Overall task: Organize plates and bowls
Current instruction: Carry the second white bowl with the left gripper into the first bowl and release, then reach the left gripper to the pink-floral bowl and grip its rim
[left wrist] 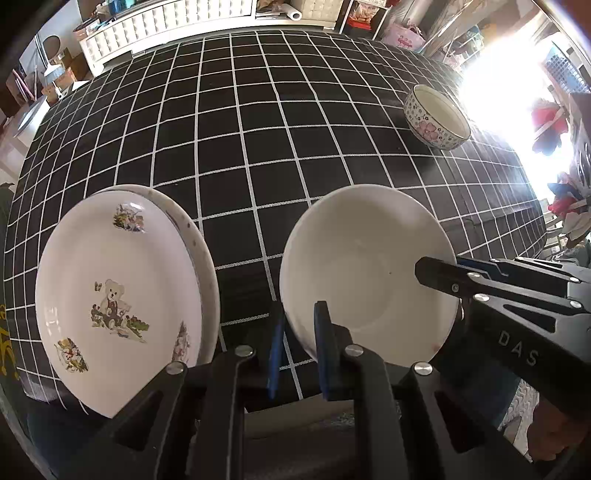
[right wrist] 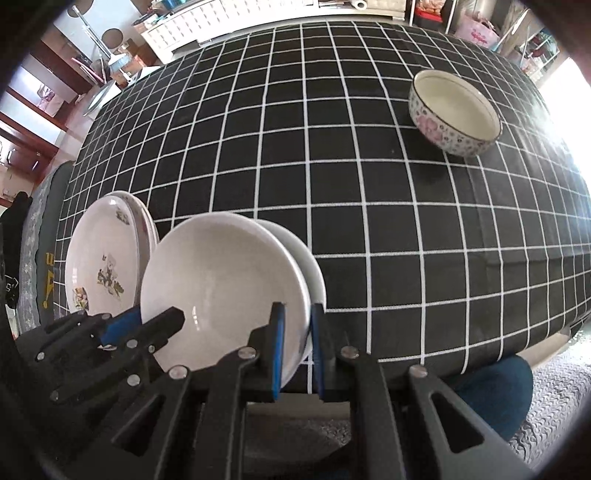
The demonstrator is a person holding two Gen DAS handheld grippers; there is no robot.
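Note:
A plain white dish (left wrist: 365, 273) (right wrist: 221, 280) hangs tilted over the near edge of the table, held from both sides. My left gripper (left wrist: 299, 350) (right wrist: 147, 321) is shut on its near-left rim. My right gripper (right wrist: 297, 350) (left wrist: 448, 275) is shut on the opposite rim. A second white dish (right wrist: 314, 273) shows right behind the held one; whether they touch I cannot tell. To the left lies a teddy-bear plate (left wrist: 118, 295) (right wrist: 103, 273) on top of another plate (left wrist: 205, 266). A flowered bowl (left wrist: 436, 118) (right wrist: 454, 114) stands alone at the far right.
The table wears a black cloth with a white grid (left wrist: 258, 147) (right wrist: 369, 184), bare between the plates and the bowl. Its near edge runs just under my grippers. Grey carpet (right wrist: 554, 398) lies below at right. A white cabinet (left wrist: 166, 22) stands beyond the far edge.

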